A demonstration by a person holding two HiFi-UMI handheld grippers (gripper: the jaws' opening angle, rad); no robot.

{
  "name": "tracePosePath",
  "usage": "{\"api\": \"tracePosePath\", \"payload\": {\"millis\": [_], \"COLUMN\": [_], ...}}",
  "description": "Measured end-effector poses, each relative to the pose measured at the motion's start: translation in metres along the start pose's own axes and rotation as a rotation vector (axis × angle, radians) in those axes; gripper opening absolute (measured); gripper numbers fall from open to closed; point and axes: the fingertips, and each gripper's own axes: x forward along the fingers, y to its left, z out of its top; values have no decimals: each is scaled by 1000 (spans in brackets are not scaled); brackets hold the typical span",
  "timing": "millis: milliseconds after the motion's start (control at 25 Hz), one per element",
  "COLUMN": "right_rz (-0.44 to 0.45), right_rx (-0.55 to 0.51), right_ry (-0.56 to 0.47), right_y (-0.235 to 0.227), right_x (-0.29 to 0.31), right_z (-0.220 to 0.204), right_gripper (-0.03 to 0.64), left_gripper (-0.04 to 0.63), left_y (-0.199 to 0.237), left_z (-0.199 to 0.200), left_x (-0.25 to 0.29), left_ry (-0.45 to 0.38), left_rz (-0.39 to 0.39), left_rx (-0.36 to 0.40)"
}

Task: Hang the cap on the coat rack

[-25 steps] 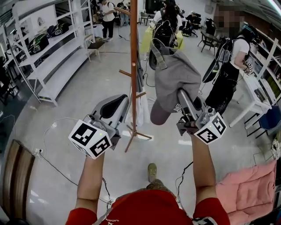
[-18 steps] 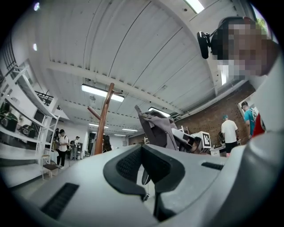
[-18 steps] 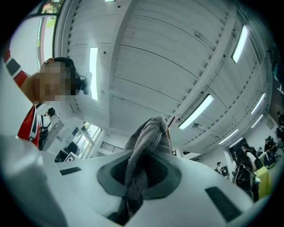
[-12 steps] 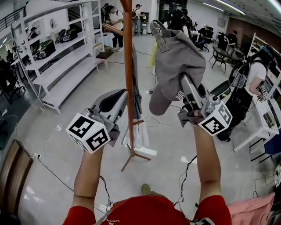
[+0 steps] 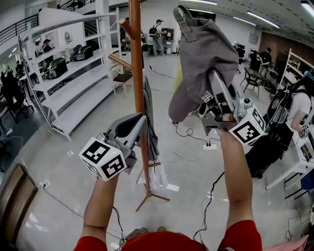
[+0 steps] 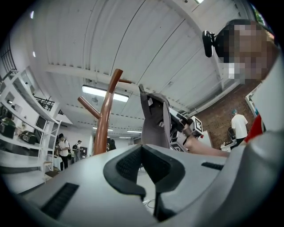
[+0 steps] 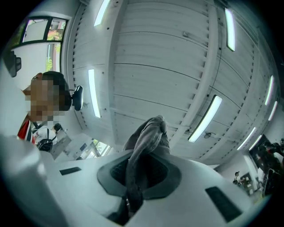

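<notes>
The grey cap point(image 5: 203, 51) hangs upside down in the air, right of the brown coat rack pole point(image 5: 136, 73), with its strap point(image 5: 182, 14) topmost. My right gripper point(image 5: 214, 90) is shut on the cap's lower edge; in the right gripper view the grey fabric point(image 7: 143, 142) is pinched between the jaws of that gripper point(image 7: 133, 179). The cap is apart from the rack's upper pegs point(image 5: 123, 27), about level with them. My left gripper point(image 5: 139, 121) is shut and empty, close to the pole lower down. In the left gripper view, beyond that gripper point(image 6: 143, 153), stand the rack point(image 6: 106, 117) and the cap point(image 6: 154, 119).
A grey garment point(image 5: 150, 122) hangs on the rack's lower part. White shelving point(image 5: 64, 83) runs along the left. A person with a backpack point(image 5: 289, 112) stands at the right, others farther back. Cables and a power strip point(image 5: 209, 146) lie on the floor.
Both grippers have risen, and the right one has carried the cap up beside the rack's top pegs. The head view has tilted up.
</notes>
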Motion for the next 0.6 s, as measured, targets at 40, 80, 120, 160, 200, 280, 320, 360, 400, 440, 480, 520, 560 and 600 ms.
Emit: {"api": "tracePosePath", "payload": {"millis": [40, 80, 120, 160, 200, 280, 320, 360, 400, 440, 480, 520, 560, 600], "right_rz": [7, 18, 30, 41, 55, 77, 82, 84, 87, 90, 94, 97, 100, 101], "right_rx": [-1, -1, 0, 2, 3, 8, 11, 14, 17, 22, 30, 40, 53, 67], "right_ry": [-8, -16, -24, -32, -42, -58, -63, -66, -68, -69, -68, -65, -60, -54], "right_y": [-5, -8, -11, -13, -15, -18, -21, -23, -25, -27, -29, -32, -36, -41], "right_x": [8, 16, 23, 29, 35, 45, 49, 52, 54, 57, 60, 63, 67, 70], "right_z": [2, 5, 9, 13, 18, 26, 29, 31, 33, 35, 37, 37, 37, 36], "right_gripper": [40, 40, 40, 40, 40, 40, 40, 40, 40, 40, 40, 40, 40, 40], "left_gripper": [9, 9, 9, 9, 9, 9, 9, 9, 9, 9, 9, 9, 9, 9], "left_y": [5, 8, 10, 11, 12, 16, 18, 19, 19, 18, 18, 18, 18, 17], "left_z": [3, 6, 10, 13, 16, 24, 27, 29, 31, 32, 33, 34, 34, 34], "left_x": [2, 4, 7, 10, 12, 17, 18, 20, 21, 22, 23, 24, 25, 27], "left_ry": [0, 0, -1, -1, -3, -9, -13, -15, -18, -20, -23, -26, -29, -30], "left_rz": [-3, -9, -16, -23, -30, -41, -45, -47, -49, -51, -53, -56, -58, -61], "left_rx": [10, 22, 32, 41, 49, 60, 62, 64, 65, 67, 69, 70, 71, 71]}}
